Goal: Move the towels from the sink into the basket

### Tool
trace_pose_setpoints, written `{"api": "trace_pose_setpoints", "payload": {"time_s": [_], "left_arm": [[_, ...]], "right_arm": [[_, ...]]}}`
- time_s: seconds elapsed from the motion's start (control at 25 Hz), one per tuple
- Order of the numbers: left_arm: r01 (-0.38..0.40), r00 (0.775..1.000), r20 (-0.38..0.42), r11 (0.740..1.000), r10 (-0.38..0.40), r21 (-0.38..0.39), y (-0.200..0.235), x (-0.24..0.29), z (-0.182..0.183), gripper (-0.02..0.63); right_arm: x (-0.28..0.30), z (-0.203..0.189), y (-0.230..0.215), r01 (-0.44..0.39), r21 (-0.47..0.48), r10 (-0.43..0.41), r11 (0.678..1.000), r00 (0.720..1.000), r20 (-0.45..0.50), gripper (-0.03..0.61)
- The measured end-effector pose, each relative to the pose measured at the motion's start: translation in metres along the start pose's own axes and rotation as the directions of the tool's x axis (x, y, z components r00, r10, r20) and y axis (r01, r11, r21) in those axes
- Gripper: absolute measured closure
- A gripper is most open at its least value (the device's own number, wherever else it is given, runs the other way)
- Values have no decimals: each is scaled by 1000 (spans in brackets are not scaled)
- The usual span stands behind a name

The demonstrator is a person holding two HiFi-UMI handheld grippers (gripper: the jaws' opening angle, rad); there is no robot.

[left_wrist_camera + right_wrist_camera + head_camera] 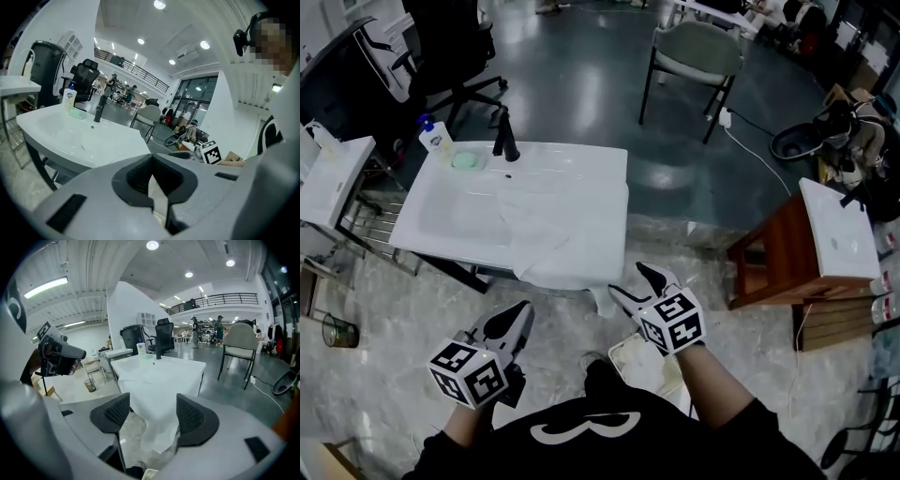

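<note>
A white towel lies over the right part of the white sink and hangs down past its front edge. In the right gripper view the towel drapes straight ahead of the jaws. A pale basket sits on the floor by the person's feet, partly hidden under the right gripper. My right gripper is open and empty, just short of the hanging towel edge; its pads stand wide apart. My left gripper hovers lower left of the sink, shut on nothing, tips touching.
A black faucet, a soap bottle and a green soap bar sit at the sink's back. A wooden stool with a white basin stands right, another basin left, a green chair behind.
</note>
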State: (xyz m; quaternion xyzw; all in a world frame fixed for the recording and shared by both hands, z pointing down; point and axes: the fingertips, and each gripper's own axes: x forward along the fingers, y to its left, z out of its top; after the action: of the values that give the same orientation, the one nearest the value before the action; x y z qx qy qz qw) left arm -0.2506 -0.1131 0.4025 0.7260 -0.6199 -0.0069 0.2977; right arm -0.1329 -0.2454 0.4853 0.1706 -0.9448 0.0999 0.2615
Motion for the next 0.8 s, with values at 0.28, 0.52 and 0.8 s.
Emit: {"api": "trace_pose_setpoints", "payload": {"time_s": [0.28, 0.52, 0.8], "left_arm": [[-66, 998, 10, 998, 67, -11, 15, 20, 15, 607], [-117, 993, 28, 993, 117, -28, 25, 34, 18, 608], [-159, 985, 53, 986, 162, -50, 38, 41, 21, 607]], "right_arm": [[54, 11, -21, -70, -100, 64, 993, 996, -61, 288], [87, 3, -28, -136, -170, 114, 976, 985, -133, 288], [107, -6, -33, -198, -215, 155, 956, 967, -204, 288]]}}
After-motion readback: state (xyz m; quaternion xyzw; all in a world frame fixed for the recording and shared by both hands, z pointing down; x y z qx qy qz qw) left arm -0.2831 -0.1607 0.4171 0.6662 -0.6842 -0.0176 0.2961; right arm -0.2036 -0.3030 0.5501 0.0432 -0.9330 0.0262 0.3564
